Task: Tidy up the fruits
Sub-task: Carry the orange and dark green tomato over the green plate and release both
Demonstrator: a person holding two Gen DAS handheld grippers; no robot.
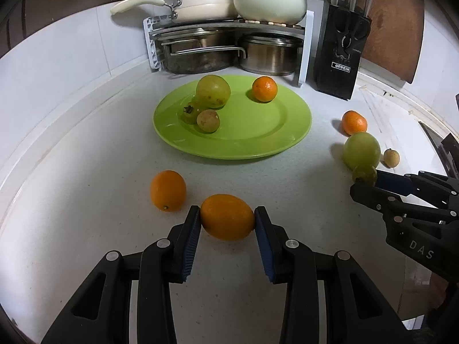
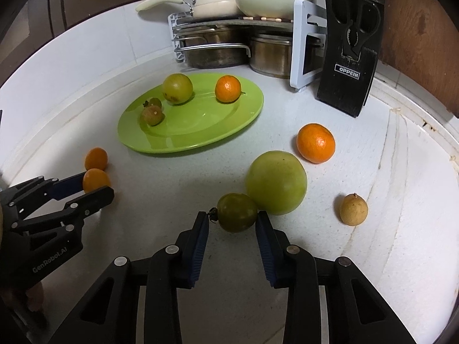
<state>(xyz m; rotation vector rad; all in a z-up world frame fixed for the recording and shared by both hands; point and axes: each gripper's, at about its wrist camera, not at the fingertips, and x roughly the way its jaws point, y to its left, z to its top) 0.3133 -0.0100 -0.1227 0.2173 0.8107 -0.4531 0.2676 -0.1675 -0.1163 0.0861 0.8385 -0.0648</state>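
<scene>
A: While both claws sit low on the counter, which is nearer the green plate (image 1: 232, 143)?

B: Neither clearly. The left gripper (image 1: 227, 219) pinches 1 kumquat (image 1: 227, 216) across its long axis, plate dead ahead. The right gripper (image 2: 233, 219) brackets a small green fruit (image 2: 236, 212), narrow, left pad apart; plate lies ahead-left.

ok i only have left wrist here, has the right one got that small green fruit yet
observer: Not yet. The right gripper straddles the small green fruit, jaws open, with a gap on the stem side.
operator: is it touching the big one
observer: Looks so. The big green fruit sits against it, behind and right.
operator: plate's small fruits stuck to their big one?
observer: No, the small plate fruits sit apart from the big plate fruit.
</scene>
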